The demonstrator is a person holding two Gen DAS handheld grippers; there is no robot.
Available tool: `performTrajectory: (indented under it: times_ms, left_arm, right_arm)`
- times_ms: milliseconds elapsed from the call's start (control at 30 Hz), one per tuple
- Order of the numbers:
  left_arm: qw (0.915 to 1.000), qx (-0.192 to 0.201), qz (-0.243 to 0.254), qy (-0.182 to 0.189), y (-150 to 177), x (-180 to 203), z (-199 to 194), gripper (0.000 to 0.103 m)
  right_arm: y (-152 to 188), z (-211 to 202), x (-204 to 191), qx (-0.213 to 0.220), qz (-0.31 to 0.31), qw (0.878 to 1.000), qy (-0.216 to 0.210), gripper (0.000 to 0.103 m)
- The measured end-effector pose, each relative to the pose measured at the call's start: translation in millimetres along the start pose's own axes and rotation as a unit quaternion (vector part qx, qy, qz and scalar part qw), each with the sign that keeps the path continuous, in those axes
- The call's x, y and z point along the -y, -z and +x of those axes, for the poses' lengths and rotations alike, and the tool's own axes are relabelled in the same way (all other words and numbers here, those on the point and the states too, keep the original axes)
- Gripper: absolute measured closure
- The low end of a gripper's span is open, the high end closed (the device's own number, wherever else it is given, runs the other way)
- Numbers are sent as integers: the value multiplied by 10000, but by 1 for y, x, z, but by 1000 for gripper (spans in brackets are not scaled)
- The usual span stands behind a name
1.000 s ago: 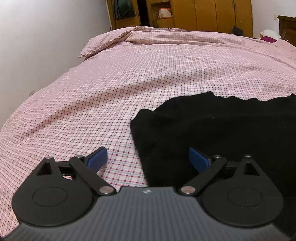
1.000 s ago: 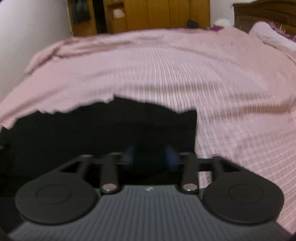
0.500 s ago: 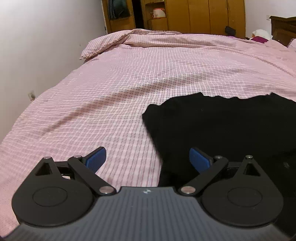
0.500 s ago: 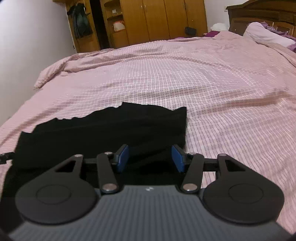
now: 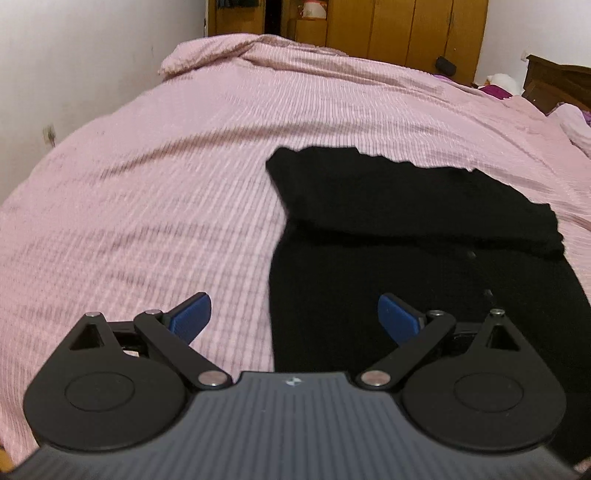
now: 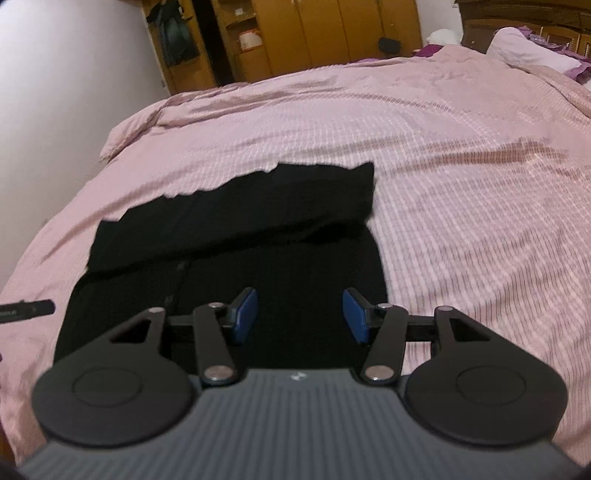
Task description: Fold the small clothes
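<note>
Bedding fills almost all of both views: a wide bed (image 5: 184,177) under a pink checked cover, lightly creased, with a bunched fold of the cover at its far left corner. A plain white wall (image 5: 74,55) runs along the left side, and a row of yellow-brown wooden wardrobes (image 6: 332,33) stands beyond the far edge of the bed. A dark wooden headboard (image 6: 524,14) with pale and purple pillows sits at the far right.

On the near part of the cover lies a black garment (image 5: 424,240), spread flat, with its far portion folded back over itself so that a thicker band lies across the top (the fold edge shows as a soft ridge running side to side). Its far edge is slightly wavy. In the left wrist view it lies right of centre; in the right wrist view (image 6: 240,229) it lies centre-left.

The left gripper (image 5: 293,315) hangs above the garment's left edge, its blue pads (image 5: 190,314) spread wide and released, with nothing between them: one pad is over pink cover, the other over black cloth. The right gripper (image 6: 299,314) hovers over the garment's near right part, its blue pads (image 6: 245,314) parted about halfway, also gripping nothing. Both views are slightly blurred.

A thin black object (image 6: 26,308) pokes in at the left edge of the right wrist view; I cannot tell what it is.
</note>
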State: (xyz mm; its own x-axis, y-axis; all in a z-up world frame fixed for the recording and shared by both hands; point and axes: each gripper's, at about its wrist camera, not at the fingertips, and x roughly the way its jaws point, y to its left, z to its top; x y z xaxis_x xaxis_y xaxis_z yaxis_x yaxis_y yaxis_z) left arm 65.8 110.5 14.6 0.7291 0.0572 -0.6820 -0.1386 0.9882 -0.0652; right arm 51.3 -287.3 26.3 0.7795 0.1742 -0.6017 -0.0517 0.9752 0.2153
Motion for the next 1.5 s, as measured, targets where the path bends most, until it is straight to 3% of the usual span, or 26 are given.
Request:
performTrajectory:
  times_ms: [167, 533, 667, 833, 1000, 1267, 1333, 1400, 1500]
  left_arm:
    - [9995, -192, -226, 76, 29, -3, -12, 4]
    - [9965, -777, -196, 227, 95, -6, -9, 4]
    - [9929, -975, -431, 523, 109, -8, -2, 4]
    - [9914, -857, -595, 790, 116, -13, -6, 5]
    - [9887, -829, -580, 1110, 124, -15, -14, 21]
    - [9846, -994, -501, 1345, 132, -8, -11, 35]
    - [9866, -951, -505, 1223, 131, -6, -12, 53]
    - [9857, -927, -578, 1284, 130, -10, -12, 62]
    - [9834, -941, -616, 1423, 132, -12, -15, 65]
  right_arm:
    - [31, -16, -1, -108, -73, 9999, -33, 49]
    - [82, -28, 14, -519, 161, 9985, 18, 49]
    - [91, -26, 19, -614, 288, 9977, 49, 49]
    - [102, -21, 24, -654, 481, 9967, 16, 49]
    - [103, -26, 24, -875, 584, 9944, -133, 49]
    - [109, -24, 28, -922, 612, 9936, -242, 50]
    - [109, -23, 28, -902, 600, 9938, -252, 50]
    - [110, -25, 29, -835, 711, 9935, -289, 48]
    - [109, -28, 28, -808, 723, 9933, -403, 47]
